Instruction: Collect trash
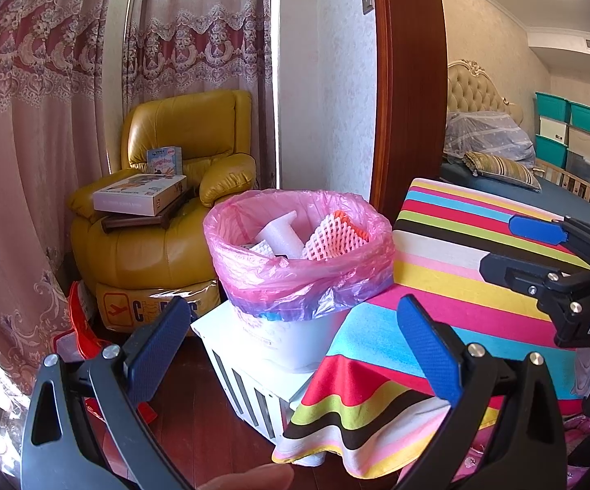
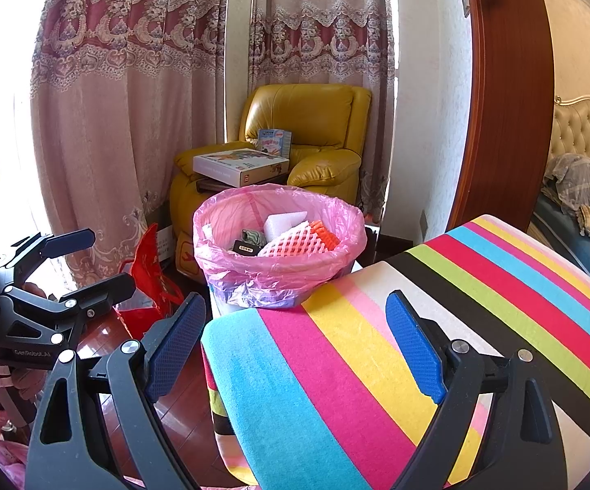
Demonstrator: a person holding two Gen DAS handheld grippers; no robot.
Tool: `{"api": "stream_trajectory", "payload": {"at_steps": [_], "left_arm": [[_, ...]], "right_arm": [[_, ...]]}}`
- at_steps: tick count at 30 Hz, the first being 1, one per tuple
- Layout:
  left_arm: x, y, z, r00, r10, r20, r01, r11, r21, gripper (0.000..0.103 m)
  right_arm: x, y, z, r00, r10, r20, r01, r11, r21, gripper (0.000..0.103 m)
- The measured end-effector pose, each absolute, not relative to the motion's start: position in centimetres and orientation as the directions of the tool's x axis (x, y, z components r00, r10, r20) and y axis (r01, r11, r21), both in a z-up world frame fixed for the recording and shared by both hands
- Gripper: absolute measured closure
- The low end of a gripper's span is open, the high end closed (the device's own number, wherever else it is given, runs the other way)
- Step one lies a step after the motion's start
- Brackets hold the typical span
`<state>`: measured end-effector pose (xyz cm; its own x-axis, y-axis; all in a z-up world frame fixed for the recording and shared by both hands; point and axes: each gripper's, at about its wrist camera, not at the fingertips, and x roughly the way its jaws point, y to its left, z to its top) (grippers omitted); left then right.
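Pink translucent plastic is lining the white round waste bin (image 1: 290, 343), which is sitting on a white slatted crate (image 1: 250, 388) just beside the table draped in a bright multicoloured striped cloth (image 1: 450, 286). Inside the pink bag liner (image 2: 278, 269) you are seeing white foam packing pieces (image 2: 282, 222), a white-and-orange foam fruit net (image 2: 299, 241), a small black label-faced item (image 2: 246, 248) and a crumpled greenish scrap (image 2: 254, 237).

You are holding the left gripper (image 1: 295, 351) with its blue-padded fingers spread wide and nothing between them, aimed at the bin. Your right gripper (image 2: 295, 351) is likewise gaping and empty, hovering over the near end of the striped cloth.

Behind the bin, a mustard-yellow leather armchair (image 2: 315, 130) is carrying a flat white cardboard box (image 2: 239, 167) against the lace-patterned pink curtains (image 2: 131, 81). A red plastic bag (image 2: 148, 281) is lying on the dark wooden floor (image 1: 197, 424).
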<state>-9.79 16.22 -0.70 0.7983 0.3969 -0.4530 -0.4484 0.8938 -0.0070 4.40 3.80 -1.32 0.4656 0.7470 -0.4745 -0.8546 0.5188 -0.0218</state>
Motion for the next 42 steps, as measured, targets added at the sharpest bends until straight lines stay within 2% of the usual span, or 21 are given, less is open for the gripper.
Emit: {"api": "stream_trajectory", "payload": {"at_steps": [42], "left_arm": [[-9.79,16.44,-0.7,0.809,0.367,-0.46,-0.437,0.898,-0.053,0.005]], "right_arm": [[4.2,4.04,-1.64,0.46,0.751,-0.474,-0.858,0.513,-0.019,0.019]]}}
